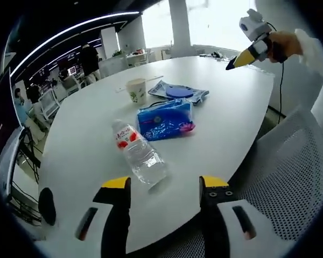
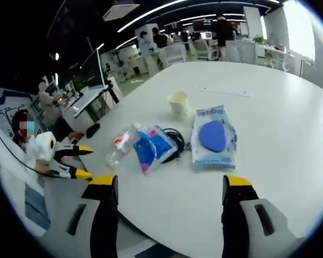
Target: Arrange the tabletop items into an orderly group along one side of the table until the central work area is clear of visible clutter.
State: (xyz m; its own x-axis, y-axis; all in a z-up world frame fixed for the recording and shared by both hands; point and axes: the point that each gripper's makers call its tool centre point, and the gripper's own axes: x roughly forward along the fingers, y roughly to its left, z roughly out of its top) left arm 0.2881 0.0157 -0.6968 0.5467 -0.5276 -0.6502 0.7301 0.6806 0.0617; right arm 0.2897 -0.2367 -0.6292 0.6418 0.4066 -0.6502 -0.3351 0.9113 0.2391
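Observation:
A clear water bottle with a red label lies on its side on the white table, just ahead of my left gripper, which is open and holds nothing. Behind the bottle lie a blue tissue pack, a paper cup standing upright, and a wipes pack with a blue lid. My right gripper is open and empty, short of the wipes pack, tissue pack, bottle and cup. The left gripper shows open at the table's edge. The right gripper hovers over the far side.
A black cable lies coiled between the tissue pack and the wipes pack. A thin white stick lies beyond the cup. A small black object sits near the table edge. A mesh chair stands beside the table. Desks and people fill the background.

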